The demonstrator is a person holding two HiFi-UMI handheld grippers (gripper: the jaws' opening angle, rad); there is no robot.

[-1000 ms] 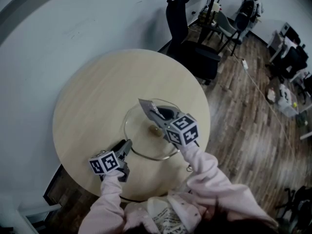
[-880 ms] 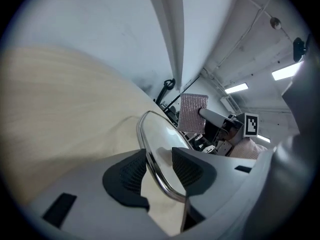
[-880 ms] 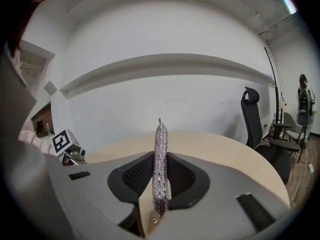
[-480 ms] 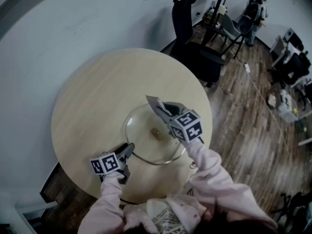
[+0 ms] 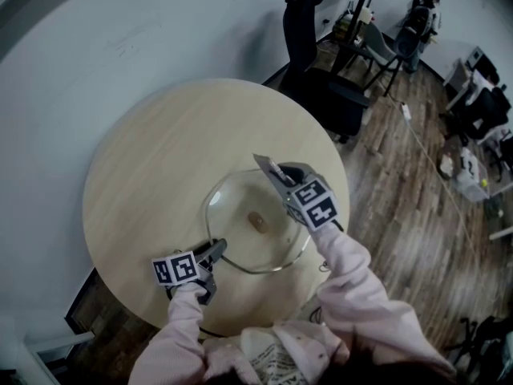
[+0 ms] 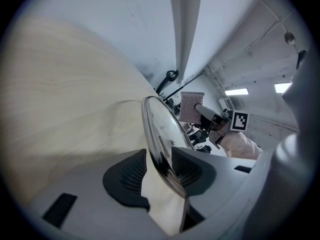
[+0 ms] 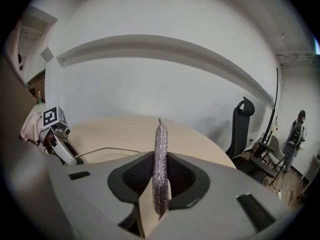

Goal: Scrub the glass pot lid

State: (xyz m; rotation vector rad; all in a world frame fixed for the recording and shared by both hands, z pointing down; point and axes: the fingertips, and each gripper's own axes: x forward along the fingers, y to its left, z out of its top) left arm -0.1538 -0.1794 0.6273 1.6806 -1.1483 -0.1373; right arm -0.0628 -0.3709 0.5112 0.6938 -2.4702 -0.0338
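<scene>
Glass lid [image 5: 240, 239] pinched at rim by left fingers [image 6: 127, 176]; right fingers [image 7: 137, 176] clamp scrubber [image 7: 160, 164] above.

Glossy glass lid [image 5: 247, 235], matt pale wood table [image 5: 152, 175], glittery rough scrubbing pad [image 7: 160, 169]

Our right gripper [image 5: 280, 175] covers the glass lid's [image 5: 239, 243] right rim, and our sleeves [image 5: 350, 277] hide the desk's [image 5: 160, 159] near edge.

Office-like room: black swivel chair [image 5: 303, 22], round wooden table [image 5: 160, 167] (plank floor [image 5: 401, 207] beyond)
</scene>
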